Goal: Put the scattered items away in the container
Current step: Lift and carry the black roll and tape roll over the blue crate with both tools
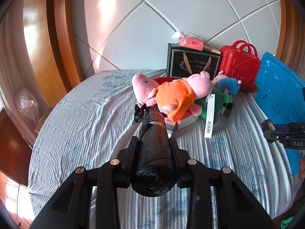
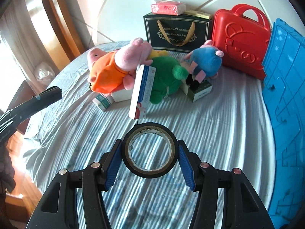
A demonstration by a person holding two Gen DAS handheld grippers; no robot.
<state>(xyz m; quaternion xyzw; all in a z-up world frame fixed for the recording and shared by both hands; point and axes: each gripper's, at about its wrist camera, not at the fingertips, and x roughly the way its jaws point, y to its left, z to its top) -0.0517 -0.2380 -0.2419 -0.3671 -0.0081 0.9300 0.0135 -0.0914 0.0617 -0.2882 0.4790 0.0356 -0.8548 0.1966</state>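
Left hand-held gripper clamps a black roll above the bed; right hand-held gripper grips a tape ring; carry both level to the blue crate at right, then release.

Daylight is coming in from the left in both views, washing the curtain nearly white and laying a pink-white glare on the padded wall. The wooden frame is shining with a broad highlight. The striped bedsheet is showing bright ridges and soft shadowed folds. Fisheye distortion is bending the wall seams and the bed's edge into curves, and dark vignetting is closing off the corners. The black roll is showing up nearly featureless, its surface perhaps a fine wrap. The lower sheet is looking slightly smeared beneath the tape ring.
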